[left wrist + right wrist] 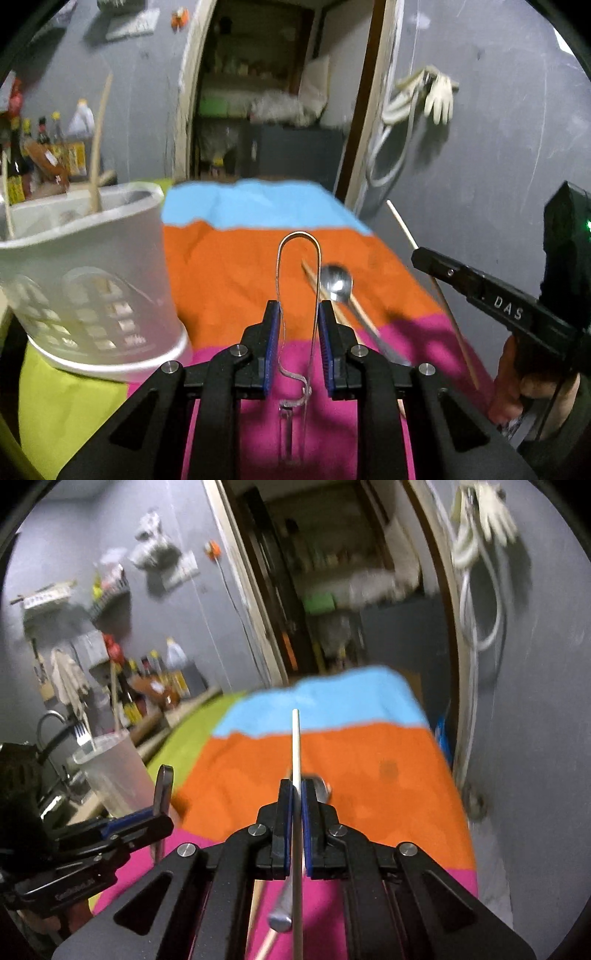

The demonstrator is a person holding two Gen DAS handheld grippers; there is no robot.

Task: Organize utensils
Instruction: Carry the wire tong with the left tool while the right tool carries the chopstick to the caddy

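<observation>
I can't read the blurred bottles (44, 147) by the wall. My right gripper (297, 801) hides most of the spoon (321, 788)

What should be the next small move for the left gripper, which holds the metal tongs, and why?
Probably carry the left gripper to its left and over the open top of the white utensil holder, then lower. The metal tongs are already clamped between its pads and lifted above the cloth, and the holder, with sticks already in it, stands close by on that side.

Grey walls (498, 155) flank an open doorway (266, 92); a striped cloth (229, 266) covers the table.
</observation>
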